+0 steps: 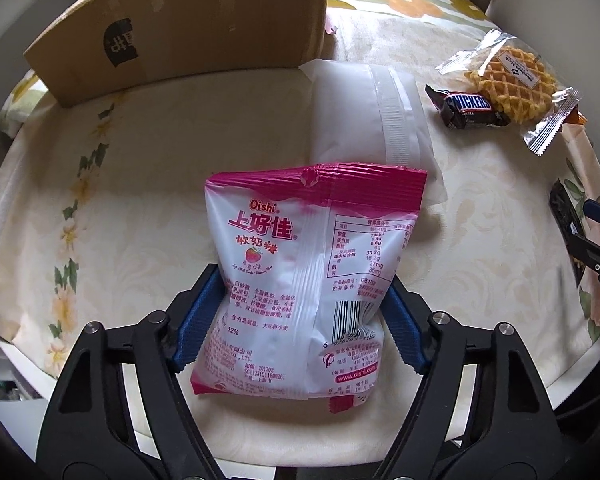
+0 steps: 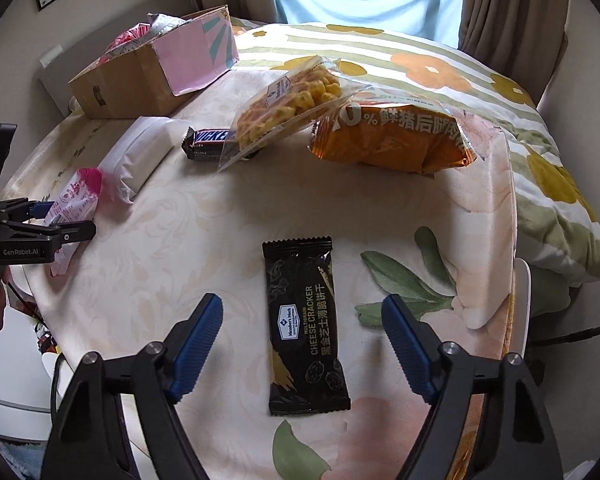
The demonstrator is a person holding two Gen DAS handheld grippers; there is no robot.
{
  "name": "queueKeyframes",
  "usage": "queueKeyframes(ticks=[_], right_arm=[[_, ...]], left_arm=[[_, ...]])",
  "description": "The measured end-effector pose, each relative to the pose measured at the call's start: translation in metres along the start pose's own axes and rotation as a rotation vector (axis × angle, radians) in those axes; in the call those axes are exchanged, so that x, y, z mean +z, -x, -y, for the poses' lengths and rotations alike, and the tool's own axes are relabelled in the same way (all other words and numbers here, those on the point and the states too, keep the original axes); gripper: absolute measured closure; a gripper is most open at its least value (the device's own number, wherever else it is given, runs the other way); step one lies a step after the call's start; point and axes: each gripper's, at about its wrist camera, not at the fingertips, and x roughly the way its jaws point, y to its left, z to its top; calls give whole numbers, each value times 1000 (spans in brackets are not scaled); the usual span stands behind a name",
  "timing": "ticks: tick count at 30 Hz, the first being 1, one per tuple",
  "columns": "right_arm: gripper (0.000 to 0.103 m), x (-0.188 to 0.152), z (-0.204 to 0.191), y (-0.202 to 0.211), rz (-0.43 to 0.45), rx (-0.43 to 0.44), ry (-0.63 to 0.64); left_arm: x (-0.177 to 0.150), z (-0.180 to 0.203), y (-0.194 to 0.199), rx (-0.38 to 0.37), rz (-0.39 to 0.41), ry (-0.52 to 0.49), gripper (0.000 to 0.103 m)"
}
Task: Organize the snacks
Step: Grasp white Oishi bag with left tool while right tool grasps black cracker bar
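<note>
Pink Oishi candy bag point(image 1: 296, 280) flat on tabletop point(image 1: 140, 184), pinched between left tongs point(image 1: 300, 312); white pouch point(image 1: 372, 116) just behind, cardboard box point(image 1: 172, 28) beyond. Right tongs point(image 2: 302, 340) half open, straddling black cracker pack point(image 2: 304, 328), pads apart from it. Orange bag point(image 2: 392, 140) visible only from right wrist.

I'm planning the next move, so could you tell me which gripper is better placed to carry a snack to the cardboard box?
The left gripper: its pads already press the pink candy bag, and the cardboard box is just beyond. The right gripper only straddles the black cracker pack, untouched.
</note>
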Motion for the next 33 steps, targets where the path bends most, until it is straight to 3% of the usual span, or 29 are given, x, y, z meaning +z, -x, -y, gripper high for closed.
queueKeyframes(ticks=[5, 13, 17, 23, 33], right_arm=[[38, -1, -2, -1, -8, -12, 14], [54, -6, -4, -5, -27, -16, 26], [68, -7, -4, -4, -27, -53, 33], [74, -8, -2, -2, -25, -60, 16], [75, 2, -9, 13, 5, -46, 8]], left_arm=[[-2, 3, 5, 29, 6, -20, 45], [-4, 3, 10, 34, 8, -15, 48], [-4, 1, 10, 27, 11, -9, 48], [-5, -1, 11, 14, 12, -5, 48], [-1, -1, 28, -17, 23, 10, 50]])
